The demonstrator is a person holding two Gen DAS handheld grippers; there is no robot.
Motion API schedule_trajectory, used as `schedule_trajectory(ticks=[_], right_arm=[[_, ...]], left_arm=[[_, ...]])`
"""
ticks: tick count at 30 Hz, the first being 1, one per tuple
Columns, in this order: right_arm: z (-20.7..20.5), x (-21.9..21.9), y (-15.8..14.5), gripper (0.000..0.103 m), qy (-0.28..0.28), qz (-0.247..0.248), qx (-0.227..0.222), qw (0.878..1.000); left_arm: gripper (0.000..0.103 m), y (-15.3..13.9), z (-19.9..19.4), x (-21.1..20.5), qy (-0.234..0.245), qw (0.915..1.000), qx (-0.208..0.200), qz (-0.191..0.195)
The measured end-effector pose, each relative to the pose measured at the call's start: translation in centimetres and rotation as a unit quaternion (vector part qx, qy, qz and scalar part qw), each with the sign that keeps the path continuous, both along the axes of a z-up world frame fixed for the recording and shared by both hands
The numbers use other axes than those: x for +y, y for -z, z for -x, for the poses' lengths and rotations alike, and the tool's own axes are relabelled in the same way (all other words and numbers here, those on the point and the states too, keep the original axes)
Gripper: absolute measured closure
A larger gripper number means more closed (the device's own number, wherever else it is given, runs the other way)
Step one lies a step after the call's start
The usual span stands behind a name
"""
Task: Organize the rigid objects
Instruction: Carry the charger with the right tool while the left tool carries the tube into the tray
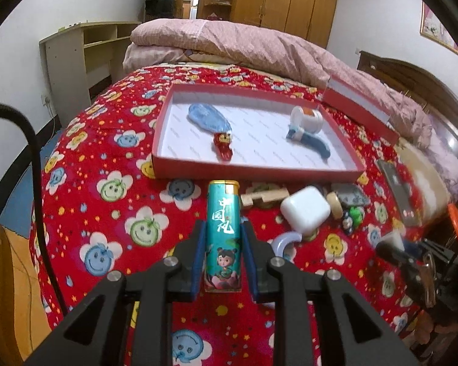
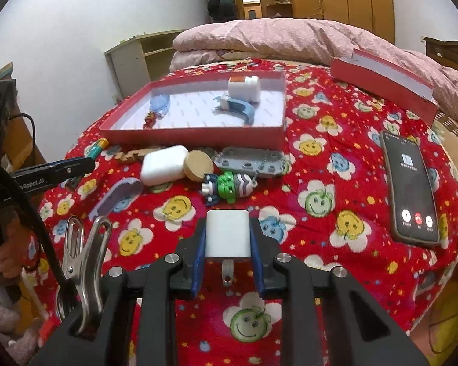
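Observation:
My left gripper (image 1: 222, 228) is shut on a teal lighter (image 1: 222, 231) with a yellow top, held above the red flowered bedspread just short of the red box (image 1: 259, 170). The box (image 2: 198, 135) holds a blue keyring with a red charm (image 1: 212, 122), a white roller and a blue curved piece (image 1: 308, 135). My right gripper (image 2: 227, 231) is shut on a white charger plug (image 2: 227, 233), its prongs pointing back at me. Loose before the box lie a white earbud case (image 2: 163, 164), a wooden disc (image 2: 198, 161), a grey plate (image 2: 250, 161) and a green-striped figure (image 2: 229, 184).
A phone (image 2: 410, 187) with a lit screen lies at the right. The red box lid (image 2: 384, 84) rests against the pink quilt behind. A metal clip (image 2: 82, 256) and a purple arc piece (image 2: 119, 196) lie at the left. The bed edge drops off left.

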State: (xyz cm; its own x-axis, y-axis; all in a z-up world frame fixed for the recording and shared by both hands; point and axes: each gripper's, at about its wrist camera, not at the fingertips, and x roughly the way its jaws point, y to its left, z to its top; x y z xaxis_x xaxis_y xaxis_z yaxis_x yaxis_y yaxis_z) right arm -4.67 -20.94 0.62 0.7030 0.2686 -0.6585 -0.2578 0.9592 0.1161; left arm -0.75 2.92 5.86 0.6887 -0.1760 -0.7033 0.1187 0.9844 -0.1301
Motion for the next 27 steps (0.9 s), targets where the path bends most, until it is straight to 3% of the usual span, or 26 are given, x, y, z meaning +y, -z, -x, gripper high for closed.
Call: schedule_trajectory(ticks=[16, 27], right_arm=[[-3.3, 1.9, -4.4, 0.077, -0.032, -0.011, -0.011, 0.999], [-7.9, 2.6, -5.4, 0.077, -0.031, -0.013, -0.002, 0.999]], left_arm=[[0.079, -5.1, -4.0, 0.2, -0.001, 0.9986, -0.052, -0.004], [0.079, -5.0, -7.2, 0.2, -0.013, 0.9989, -0.042, -0.014]])
